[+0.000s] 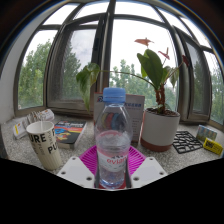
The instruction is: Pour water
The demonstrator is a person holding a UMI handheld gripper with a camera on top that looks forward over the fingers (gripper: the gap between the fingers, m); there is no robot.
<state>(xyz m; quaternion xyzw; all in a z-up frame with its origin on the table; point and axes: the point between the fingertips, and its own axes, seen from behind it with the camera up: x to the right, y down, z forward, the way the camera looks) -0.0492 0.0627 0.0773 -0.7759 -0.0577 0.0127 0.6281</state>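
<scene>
A clear plastic water bottle [113, 140] with a pale blue cap and a pink label stands upright between my gripper's fingers. My gripper [112, 165] has its magenta pads [90, 159] pressed against both sides of the bottle's lower body. A white mug [43, 144] with dark lettering sits to the left of the bottle, just ahead of the left finger. The bottle's base is hidden below the fingers.
A potted plant [158, 125] with a white pot stands right of the bottle. Behind the bottle lean a white card [133, 110] and a small green plant [88, 80]. Small items [70, 132] lie by the mug; a black trivet [187, 142] lies far right. Windows rise behind.
</scene>
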